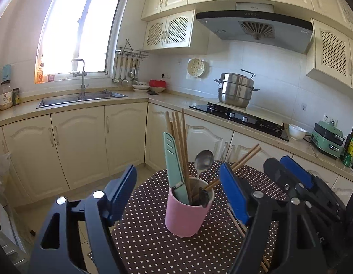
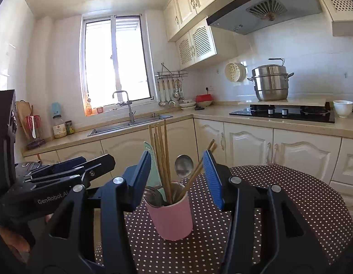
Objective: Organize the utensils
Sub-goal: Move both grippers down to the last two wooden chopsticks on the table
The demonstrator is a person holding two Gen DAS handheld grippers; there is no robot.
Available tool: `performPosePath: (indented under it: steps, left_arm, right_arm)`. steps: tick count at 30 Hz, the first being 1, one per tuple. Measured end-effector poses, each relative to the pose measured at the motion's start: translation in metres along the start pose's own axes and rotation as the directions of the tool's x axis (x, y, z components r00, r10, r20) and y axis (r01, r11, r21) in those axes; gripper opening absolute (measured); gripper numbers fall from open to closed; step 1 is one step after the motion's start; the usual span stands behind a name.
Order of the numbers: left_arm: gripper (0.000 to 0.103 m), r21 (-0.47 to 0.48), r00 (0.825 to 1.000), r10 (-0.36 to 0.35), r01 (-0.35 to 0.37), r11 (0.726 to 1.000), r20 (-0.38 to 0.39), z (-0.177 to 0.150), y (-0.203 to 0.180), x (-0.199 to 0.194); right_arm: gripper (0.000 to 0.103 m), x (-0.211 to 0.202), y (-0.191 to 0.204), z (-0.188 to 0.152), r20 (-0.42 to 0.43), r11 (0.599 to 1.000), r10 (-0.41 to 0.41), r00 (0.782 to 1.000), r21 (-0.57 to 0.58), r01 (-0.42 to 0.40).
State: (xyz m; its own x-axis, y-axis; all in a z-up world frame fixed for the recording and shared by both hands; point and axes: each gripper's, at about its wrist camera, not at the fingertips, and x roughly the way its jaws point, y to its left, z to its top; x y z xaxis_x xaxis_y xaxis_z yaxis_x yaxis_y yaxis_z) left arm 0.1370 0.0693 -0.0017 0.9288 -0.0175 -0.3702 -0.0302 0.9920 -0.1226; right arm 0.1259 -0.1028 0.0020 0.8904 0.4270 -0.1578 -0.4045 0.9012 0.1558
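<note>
The pink cup is standing on the dotted table, holding chopsticks, a spoon and a mint spatula; two more chopsticks are leaning toward 2 o'clock. The left gripper and the right gripper are both hovering spread wide, empty, flanking the cup at 9 and 3 o'clock.

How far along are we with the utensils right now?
Done: the pink cup on the table already holds chopsticks, a spoon and a green utensil. In hand: nothing; left gripper and right gripper are open. Left: loose chopsticks beside the cup.
</note>
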Motion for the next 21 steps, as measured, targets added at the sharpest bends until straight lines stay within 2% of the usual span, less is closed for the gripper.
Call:
performPosePath:
  steps: [6, 8, 10, 13, 15, 16, 17, 20, 21]
  left_arm:
    - [0.074, 0.027, 0.996, -0.023, 0.026, 0.999, -0.092, -0.019, -0.035, 0.005]
    - [0.074, 0.03, 0.99, -0.024, 0.029, 0.999, -0.137, -0.029, -0.045, 0.01]
    - [0.074, 0.022, 0.984, -0.029, 0.033, 0.999, -0.177, -0.038, -0.051, 0.015]
    - [0.074, 0.008, 0.964, -0.052, 0.056, 0.998, -0.262, -0.055, -0.062, 0.026]
    - [0.073, 0.001, 0.946, -0.06, 0.063, 0.998, -0.317, -0.066, -0.068, 0.035]
    - [0.073, -0.006, 0.934, -0.063, 0.065, 0.998, -0.35, -0.072, -0.071, 0.041]
    - [0.073, -0.012, 0.92, -0.069, 0.069, 0.998, -0.385, -0.078, -0.073, 0.047]
    - [0.073, -0.024, 0.881, -0.074, 0.07, 0.997, -0.468, -0.094, -0.079, 0.063]
    - [0.073, -0.026, 0.872, -0.073, 0.069, 0.997, -0.484, -0.099, -0.079, 0.067]
  right_arm:
    - [0.048, -0.024, -0.03, -0.008, -0.059, 0.997, -0.068, 0.996, -0.025, 0.066]
    - [0.049, -0.026, -0.043, -0.013, -0.107, 0.996, -0.091, 0.99, -0.024, 0.089]
    - [0.049, -0.021, -0.058, -0.02, -0.185, 0.992, -0.123, 0.975, -0.019, 0.122]
    - [0.049, -0.004, -0.079, -0.038, -0.345, 0.988, -0.151, 0.927, -0.014, 0.156]
    - [0.049, 0.012, -0.09, -0.054, -0.455, 0.986, -0.156, 0.877, -0.019, 0.166]
    - [0.049, 0.017, -0.093, -0.061, -0.493, 0.987, -0.152, 0.857, -0.024, 0.161]
    - [0.049, 0.025, -0.095, -0.07, -0.543, 0.987, -0.145, 0.827, -0.027, 0.156]
    - [0.048, 0.043, -0.098, -0.087, -0.626, 0.99, -0.133, 0.769, -0.041, 0.137]
    - [0.048, 0.049, -0.099, -0.091, -0.642, 0.991, -0.124, 0.756, -0.039, 0.13]
